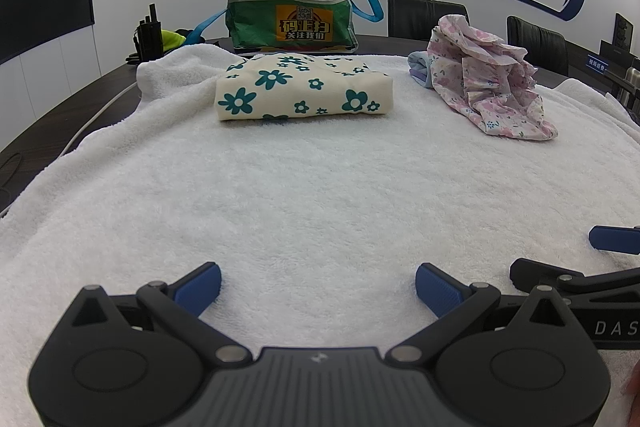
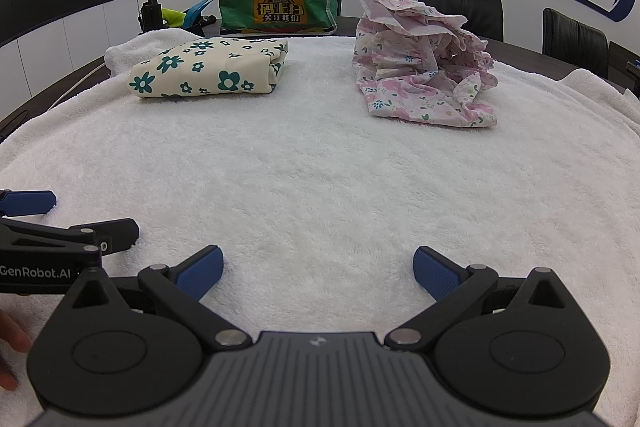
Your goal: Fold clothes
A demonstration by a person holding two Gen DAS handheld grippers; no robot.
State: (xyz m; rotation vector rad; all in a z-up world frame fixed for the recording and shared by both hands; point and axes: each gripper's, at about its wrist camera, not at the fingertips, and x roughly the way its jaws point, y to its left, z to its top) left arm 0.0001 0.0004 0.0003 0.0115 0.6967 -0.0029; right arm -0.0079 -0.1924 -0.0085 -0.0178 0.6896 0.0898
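A cream garment with teal flowers lies folded into a neat block at the far left of the white towel. A crumpled pink floral garment sits in a heap at the far right. My left gripper hovers low over the towel's near part, open and empty. My right gripper is beside it, also open and empty. Each gripper shows at the other view's edge, the right one and the left one.
A green zipped bag with blue straps stands behind the towel, white cloth poking from its top. A black radio stands at the back left. Black chairs line the dark table's far side. A hand shows lower left.
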